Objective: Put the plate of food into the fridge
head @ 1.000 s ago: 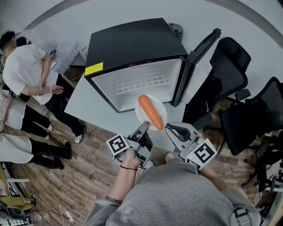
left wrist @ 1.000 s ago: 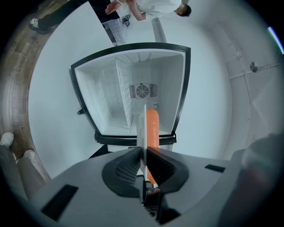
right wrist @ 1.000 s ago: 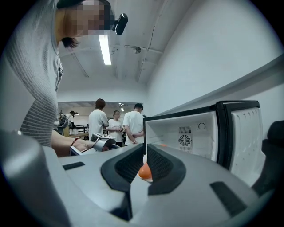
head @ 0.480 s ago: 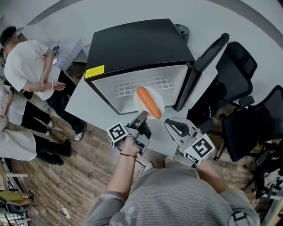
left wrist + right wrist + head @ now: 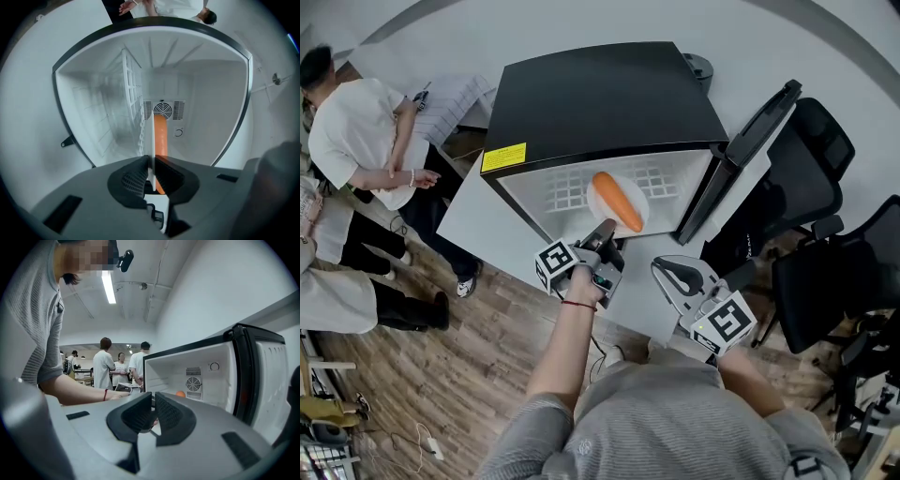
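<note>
Orange carrot (image 5: 617,201) riding on the white plate (image 5: 598,210), and my left gripper (image 5: 606,229) had the plate's near rim clamped hard between its jaws; the plate stuck out straight ahead of the gripper, right at the mouth of the open fridge (image 5: 600,94), with the white wire shelf (image 5: 567,190) beside it; how deep inside it sat, I could not tell. From the left gripper view the plate (image 5: 151,140) stood edge-on, a thin white line running up from between the jaws of the left gripper (image 5: 151,161); the carrot (image 5: 161,133) lay against its right side there, its far tip pointing at the round fan grille (image 5: 163,109) in the fridge's back wall. My right gripper (image 5: 659,270) hung off to the right, just outside the fridge and below the swung-open door (image 5: 748,150); well apart from the plate, touching nothing. In the right gripper view the jaws of the right gripper (image 5: 153,397) were drawn together with nothing gripped; beyond them, the fridge (image 5: 187,376) stood open, and a small spot of carrot (image 5: 180,393) showed inside it.
</note>
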Demonstrator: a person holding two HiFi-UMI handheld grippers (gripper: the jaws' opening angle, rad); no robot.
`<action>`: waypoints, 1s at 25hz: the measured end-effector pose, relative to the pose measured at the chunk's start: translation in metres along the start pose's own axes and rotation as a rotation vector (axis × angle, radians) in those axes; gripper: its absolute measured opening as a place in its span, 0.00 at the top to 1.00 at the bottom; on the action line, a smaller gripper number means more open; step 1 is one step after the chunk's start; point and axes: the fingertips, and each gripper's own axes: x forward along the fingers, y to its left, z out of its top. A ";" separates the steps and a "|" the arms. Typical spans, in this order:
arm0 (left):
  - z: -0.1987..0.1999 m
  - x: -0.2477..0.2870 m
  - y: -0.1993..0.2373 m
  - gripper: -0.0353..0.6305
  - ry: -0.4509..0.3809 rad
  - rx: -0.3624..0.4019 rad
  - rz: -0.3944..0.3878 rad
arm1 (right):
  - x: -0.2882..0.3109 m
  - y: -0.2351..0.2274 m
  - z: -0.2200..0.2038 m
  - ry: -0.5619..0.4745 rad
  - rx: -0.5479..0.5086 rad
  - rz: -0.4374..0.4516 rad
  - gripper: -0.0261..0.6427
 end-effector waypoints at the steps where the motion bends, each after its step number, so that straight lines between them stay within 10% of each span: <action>1: 0.003 0.004 0.002 0.88 -0.001 0.000 0.001 | 0.001 -0.001 0.000 0.001 0.000 0.001 0.94; 25: 0.040 0.050 0.020 0.87 -0.047 -0.011 0.043 | 0.015 -0.024 -0.010 0.025 -0.002 -0.033 0.94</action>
